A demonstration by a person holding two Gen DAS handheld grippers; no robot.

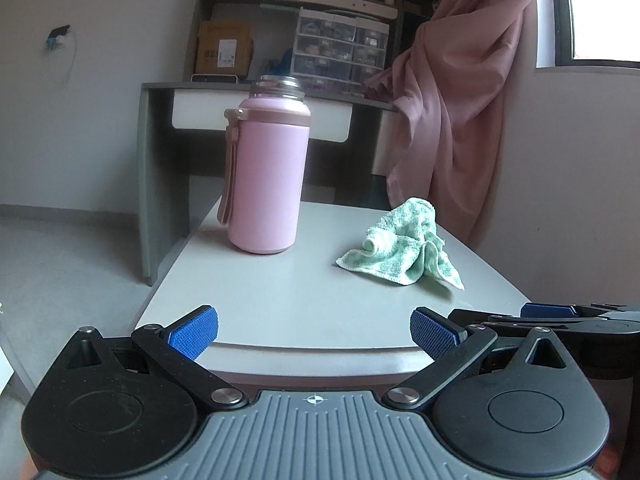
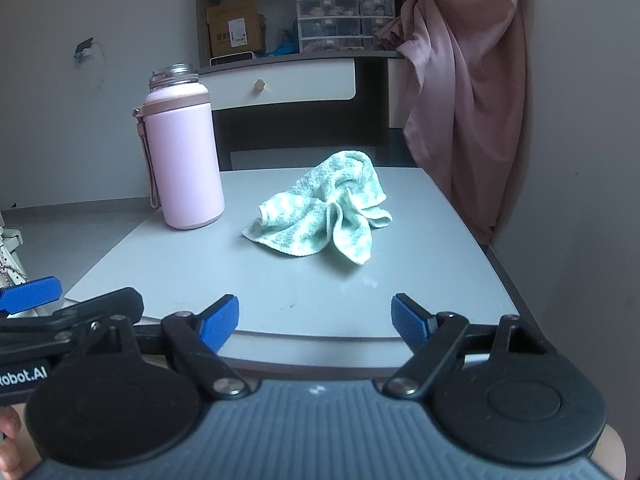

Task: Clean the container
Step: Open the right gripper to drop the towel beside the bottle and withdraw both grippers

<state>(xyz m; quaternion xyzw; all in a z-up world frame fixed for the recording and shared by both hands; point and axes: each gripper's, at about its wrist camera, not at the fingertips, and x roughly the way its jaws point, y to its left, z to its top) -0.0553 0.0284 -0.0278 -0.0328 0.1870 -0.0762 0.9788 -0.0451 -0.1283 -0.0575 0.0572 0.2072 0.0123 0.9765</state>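
A pink bottle (image 1: 267,176) (image 2: 182,156) stands upright on the grey table (image 1: 304,304) (image 2: 224,276), lid off, with a pink strap down its left side. A crumpled green-and-white cloth (image 1: 404,250) (image 2: 324,216) lies to its right. My left gripper (image 1: 314,334) hovers open at the table's near edge, facing the bottle, nothing between its blue pads. My right gripper (image 2: 315,322) is also open and empty at the near edge, facing the cloth. Each gripper shows at the edge of the other's view: right gripper (image 1: 552,314), left gripper (image 2: 28,294).
Behind the table stands a grey desk (image 1: 160,128) with a white drawer (image 2: 280,84) and shelves holding a cardboard box (image 1: 224,48) and plastic drawer units (image 2: 344,12). A pink curtain (image 1: 460,100) (image 2: 468,80) hangs at the right by a wall. A hand (image 2: 12,440) shows at bottom left.
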